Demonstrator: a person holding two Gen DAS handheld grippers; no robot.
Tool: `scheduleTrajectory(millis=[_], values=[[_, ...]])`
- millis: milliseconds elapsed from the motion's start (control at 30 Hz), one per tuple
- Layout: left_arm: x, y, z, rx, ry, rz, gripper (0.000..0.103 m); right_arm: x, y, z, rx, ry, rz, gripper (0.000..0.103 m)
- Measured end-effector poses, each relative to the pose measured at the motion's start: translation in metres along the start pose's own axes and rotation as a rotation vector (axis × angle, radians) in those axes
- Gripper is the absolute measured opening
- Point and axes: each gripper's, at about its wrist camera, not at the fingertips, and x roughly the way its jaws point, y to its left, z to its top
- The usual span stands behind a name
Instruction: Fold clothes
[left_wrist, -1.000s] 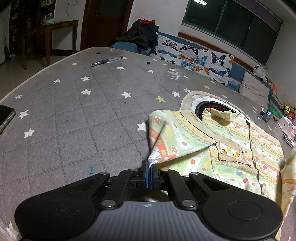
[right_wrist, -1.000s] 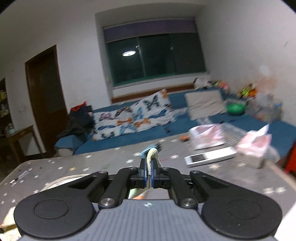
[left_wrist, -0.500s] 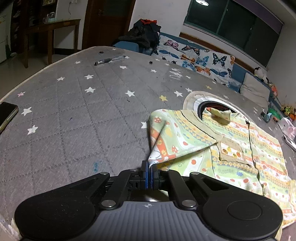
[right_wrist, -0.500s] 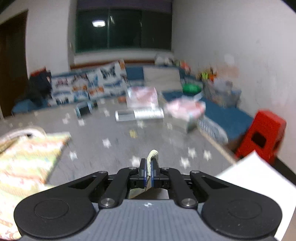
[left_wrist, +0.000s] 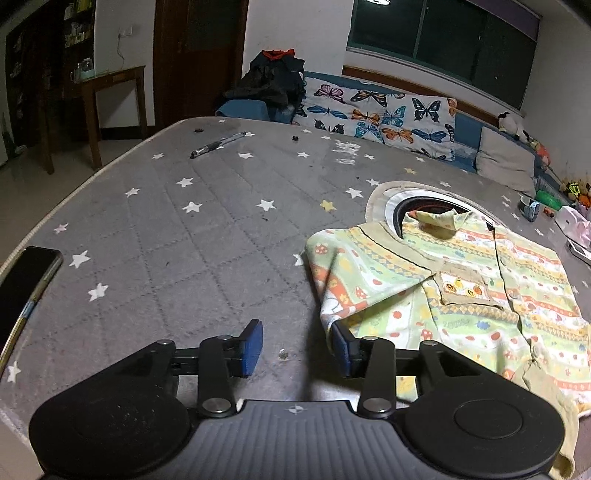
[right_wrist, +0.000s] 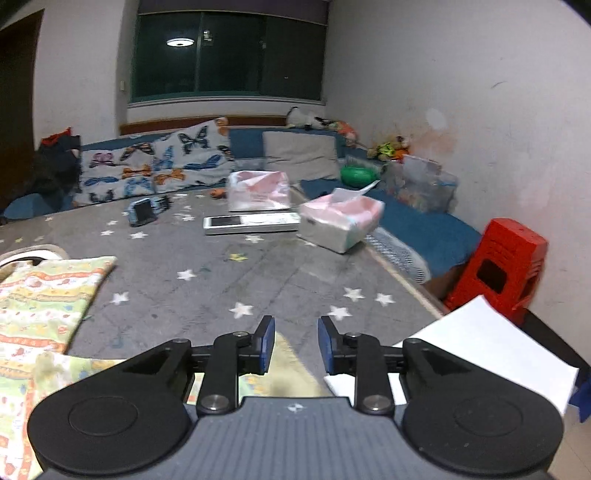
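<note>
Big grey quilted bed w/ white stars (left_wrist: 177, 236) is carrying everything. The pale green, yellow & orange patterned children's shirt (left_wrist: 461, 288) is lying flat on the bed's near right part in left wrist view, collar pointing away, a sleeve folded across its front; in right wrist view it's sitting at the left (right_wrist: 40, 295). Long white remote-like device (right_wrist: 251, 222) & pink tissue pack (right_wrist: 340, 218) are lying further back, well apart from shirt. Black phone (left_wrist: 26, 291) is resting at bed's left edge, pen (left_wrist: 218, 144) far back.

Left tongs (left_wrist: 297, 349) are opening, nothing gripped, shirt's folded corner touching the right pad. Right tongs (right_wrist: 295, 345) are opening too, shirt edge lying loose under the gap.
</note>
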Motion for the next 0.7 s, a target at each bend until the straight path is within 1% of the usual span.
scheduleTrajectory(millis=[133,200,300,400,533,700], values=[[-0.008,-0.013,0.004,0.058,-0.029,-0.028,0.044,0.012,0.011,-0.006,0.013,0.05,0.079,0.027],[-0.007,-0.024,0.008,0.094,-0.04,-0.048,0.043,0.019,0.017,-0.012,0.021,0.079,0.108,0.03],[0.001,-0.045,0.014,0.153,-0.051,-0.074,0.043,0.028,0.026,-0.021,0.03,0.112,0.141,0.03],[0.016,-0.066,0.018,0.215,-0.046,-0.095,0.043,0.033,0.033,-0.027,0.022,0.113,0.143,0.037],[0.042,-0.09,0.023,0.292,-0.025,-0.119,0.043,0.039,0.036,-0.026,0.003,0.106,0.134,0.043],[0.072,-0.105,0.023,0.361,-0.004,-0.092,0.042,0.046,0.035,-0.021,0.002,0.107,0.129,0.045]])
